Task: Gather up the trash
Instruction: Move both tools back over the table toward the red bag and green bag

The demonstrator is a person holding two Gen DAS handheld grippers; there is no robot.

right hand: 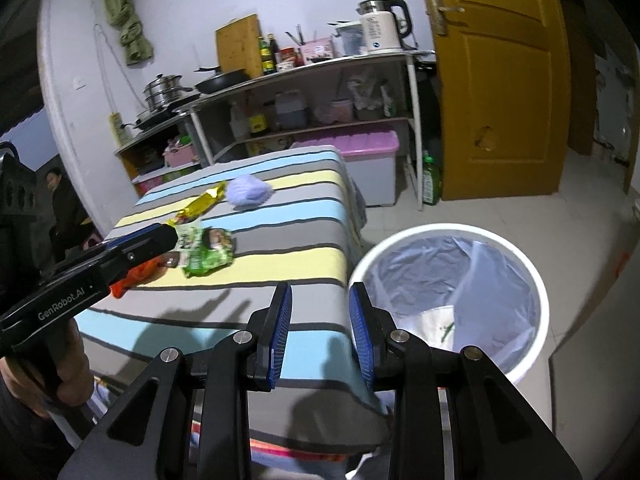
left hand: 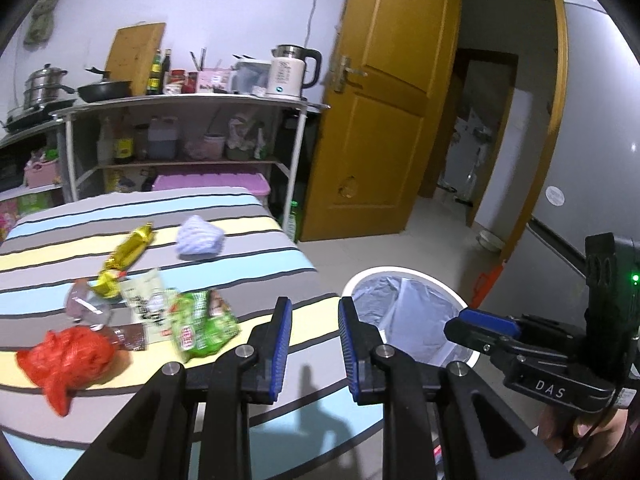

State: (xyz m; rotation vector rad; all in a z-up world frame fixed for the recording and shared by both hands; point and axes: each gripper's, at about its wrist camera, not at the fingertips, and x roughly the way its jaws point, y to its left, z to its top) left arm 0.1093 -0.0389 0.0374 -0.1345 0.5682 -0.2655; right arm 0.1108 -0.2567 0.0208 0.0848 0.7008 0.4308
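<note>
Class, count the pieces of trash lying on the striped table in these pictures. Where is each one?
6: red net bag nearest, green packet, white printed wrapper, clear crumpled plastic, gold wrapper, pale blue wad farthest. Overlaps may hide more.

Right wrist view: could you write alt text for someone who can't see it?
An open right gripper hovers between a striped table scattered with snack wrappers and a white bin lined with a clear bag.

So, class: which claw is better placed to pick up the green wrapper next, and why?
Left. The left claw is open beside the green wrapper on the striped table; the right claw sits nearer the trash bin.
</note>
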